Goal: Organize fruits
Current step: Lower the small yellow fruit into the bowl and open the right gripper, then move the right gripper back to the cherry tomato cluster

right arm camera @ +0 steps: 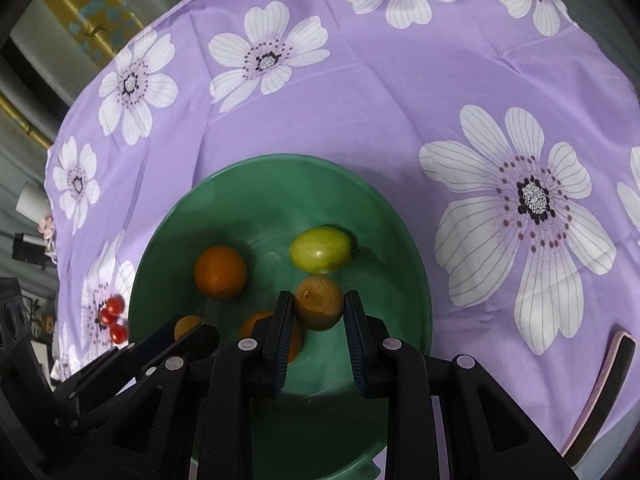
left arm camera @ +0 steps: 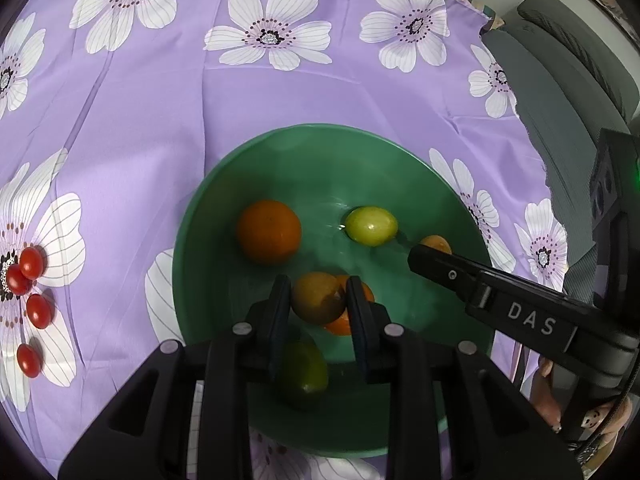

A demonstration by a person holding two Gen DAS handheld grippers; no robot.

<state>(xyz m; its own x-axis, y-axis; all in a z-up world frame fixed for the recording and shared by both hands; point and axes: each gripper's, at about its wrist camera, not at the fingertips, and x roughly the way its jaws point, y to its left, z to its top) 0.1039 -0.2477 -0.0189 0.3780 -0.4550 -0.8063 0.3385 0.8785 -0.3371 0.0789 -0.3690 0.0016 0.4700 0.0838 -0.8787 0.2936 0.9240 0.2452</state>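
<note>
Plainly, both grippers were held over the green bowl (left arm camera: 208, 216), which sat on a purple cloth w/ white flowers (left arm camera: 160, 112).

Left gripper (left arm camera: 319, 298) was seen closed on a brownish-yellow fruit (left arm camera: 316, 296), pads pressed to both its sides, above the bowl's near half. A small orange fruit (left arm camera: 348, 324) was partly hidden behind it; a dark green fruit (left arm camera: 306, 372) lay lower, between the fingers' bases.

Right gripper (right arm camera: 319, 310) was likewise closed on a brownish round fruit (right arm camera: 319, 308), gripped at both sides, inside the bowl toward its right.

Loose in the bowl were noted a large orange (left arm camera: 268, 232) at left-centre and a yellow-green oval fruit (left arm camera: 371, 225) to its right, apart from each other.

From the left view, the right gripper's fingers entered from the right, w/ "DAS" printed on the arm, and an orange-brown bit of fruit showed at the tip.

Four cherry tomatoes (left arm camera: 30, 264) were left on the cloth, outside the bowl to its left, three close together, one a bit apart. A grey chair (left arm camera: 568, 80) was seen beyond the cloth's edge.
</note>
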